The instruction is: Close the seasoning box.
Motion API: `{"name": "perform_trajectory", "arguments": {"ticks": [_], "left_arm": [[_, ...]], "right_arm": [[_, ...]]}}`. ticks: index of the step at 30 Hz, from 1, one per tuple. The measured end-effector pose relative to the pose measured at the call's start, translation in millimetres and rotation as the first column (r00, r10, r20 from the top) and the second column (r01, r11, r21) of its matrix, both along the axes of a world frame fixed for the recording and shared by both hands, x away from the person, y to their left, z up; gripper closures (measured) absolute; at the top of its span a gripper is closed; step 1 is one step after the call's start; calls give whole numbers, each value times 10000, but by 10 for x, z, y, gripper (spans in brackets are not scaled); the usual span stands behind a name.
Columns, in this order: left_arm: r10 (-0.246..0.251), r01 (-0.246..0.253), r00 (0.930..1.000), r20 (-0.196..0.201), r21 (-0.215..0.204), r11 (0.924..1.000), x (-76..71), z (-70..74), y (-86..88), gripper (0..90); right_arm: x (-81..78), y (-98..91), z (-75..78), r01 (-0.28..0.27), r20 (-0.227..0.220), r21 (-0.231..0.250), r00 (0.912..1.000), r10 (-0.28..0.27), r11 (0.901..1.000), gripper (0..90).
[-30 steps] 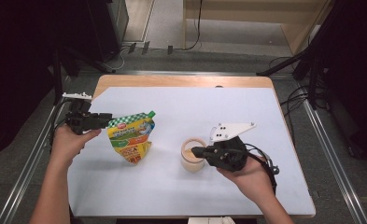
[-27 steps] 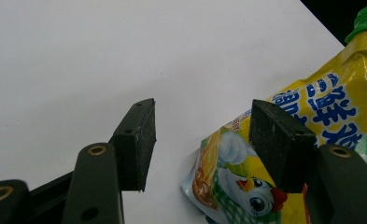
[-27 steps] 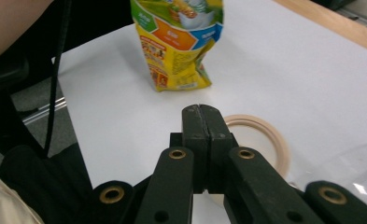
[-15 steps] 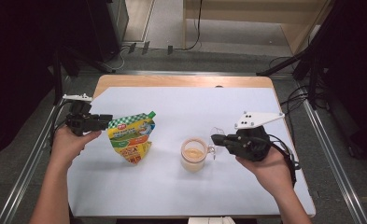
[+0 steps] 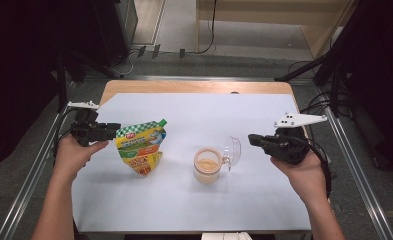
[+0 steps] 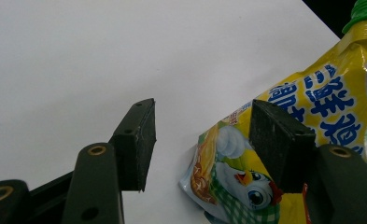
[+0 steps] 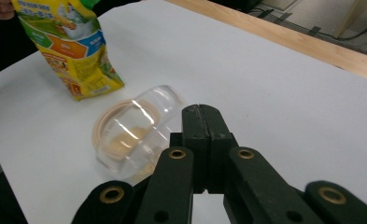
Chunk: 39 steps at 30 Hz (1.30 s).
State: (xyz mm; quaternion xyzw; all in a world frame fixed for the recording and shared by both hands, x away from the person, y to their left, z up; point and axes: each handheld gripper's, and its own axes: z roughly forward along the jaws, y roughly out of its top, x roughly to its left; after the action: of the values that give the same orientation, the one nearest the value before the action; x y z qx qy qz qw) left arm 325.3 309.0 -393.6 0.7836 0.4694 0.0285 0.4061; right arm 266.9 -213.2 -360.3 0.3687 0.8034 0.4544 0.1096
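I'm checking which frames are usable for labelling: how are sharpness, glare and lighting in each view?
High view: evenly lit white table cover, dark surroundings, slightly soft; clear hinged lid on the jar shows faint glare. Left gripper view: pouch print sharp, near jaws softer, table cover bright but not blown out. Right gripper view: reflections streak the lid, jaws in focus, far edge softer.

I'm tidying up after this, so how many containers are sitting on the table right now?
2. A yellow spouted pouch lies at the table's left, by the left gripper. A clear jar with its flip lid open stands near the middle, left of the right gripper.
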Motion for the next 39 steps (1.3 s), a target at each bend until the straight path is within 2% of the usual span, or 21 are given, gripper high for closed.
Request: {"name": "perform_trajectory", "arguments": {"ticks": [4, 6, 7, 10, 18, 33, 39], "left_arm": [[1, -1, 10000, -36, 14, 10000, -1, -2, -5, 420], [-21, 21, 10000, -23, 0, 10000, -3, -1, -1, 420], [-23, 23, 10000, -1, 11, 10000, -4, 0, 3, 420], [-40, 40, 10000, 13, 12, 10000, -5, -1, 14, 420], [-14, 14, 10000, -21, -13, 10000, -6, -4, 16, 417], [11, -11, 10000, -38, -9, 10000, -9, -12, 17, 417], [4, -4, 10000, -95, 30, 10000, -2, -30, 22, 417]], "right_arm": [[43, -45, -68, 145, -117, 26, 9998, -145, 9999, 900], [85, -50, -165, 217, -399, 68, 9990, -214, 9997, 900], [85, -50, -165, 217, -399, 68, 9990, -214, 9997, 900], [136, -12, -297, 144, -702, -8, 9974, -144, 9999, 900], [168, 129, -467, -119, -1037, -40, 9945, 114, 9999, 900], [134, 348, -521, -681, -1196, 26, 9905, 680, 9977, 900], [105, 493, -524, -1084, -1126, 124, 9876, 1091, 9940, 900]]}}
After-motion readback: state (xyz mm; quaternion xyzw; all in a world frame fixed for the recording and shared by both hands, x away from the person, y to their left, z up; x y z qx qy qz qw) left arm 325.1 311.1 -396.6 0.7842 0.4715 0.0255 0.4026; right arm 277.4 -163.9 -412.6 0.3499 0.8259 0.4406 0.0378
